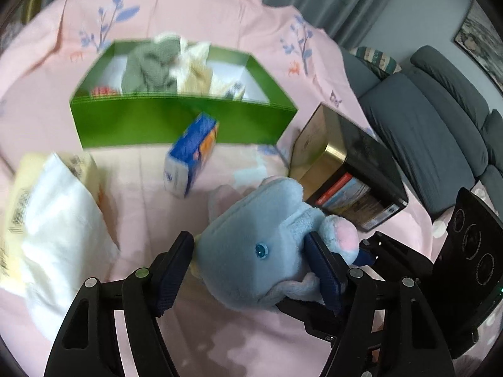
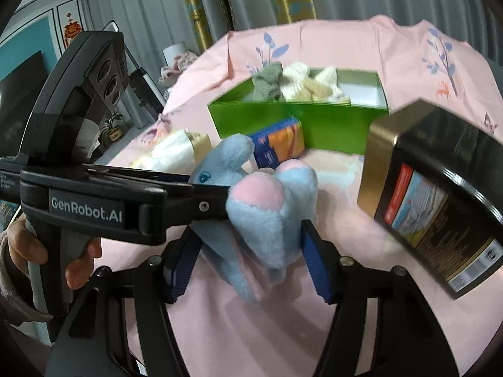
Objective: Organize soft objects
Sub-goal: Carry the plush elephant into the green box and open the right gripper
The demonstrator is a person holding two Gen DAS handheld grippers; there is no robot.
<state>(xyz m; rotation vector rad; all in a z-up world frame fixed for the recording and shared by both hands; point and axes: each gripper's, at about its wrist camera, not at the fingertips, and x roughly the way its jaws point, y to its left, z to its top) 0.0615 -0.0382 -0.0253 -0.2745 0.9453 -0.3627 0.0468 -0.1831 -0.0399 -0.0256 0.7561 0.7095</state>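
A plush toy (image 1: pixel 251 251) lies at the near edge of a cloth-covered tabletop (image 1: pixel 204 12), between the fingers of the left claw (image 1: pixel 251 267) and, at its feet, the right claw (image 2: pixel 248 260), which reaches in from the right. Behind the toy a small carton (image 1: pixel 191 154) stands tilted just in front of an open box (image 1: pixel 182 122). In the box, knitted cloths (image 1: pixel 151 66) sit piled toward its left and middle. To the toy's right a tin (image 1: pixel 349 169) lies tipped on its side. A soft packet (image 1: pixel 59 213) lies to the left. A sofa (image 1: pixel 440 116) stands beyond the tabletop's right edge.
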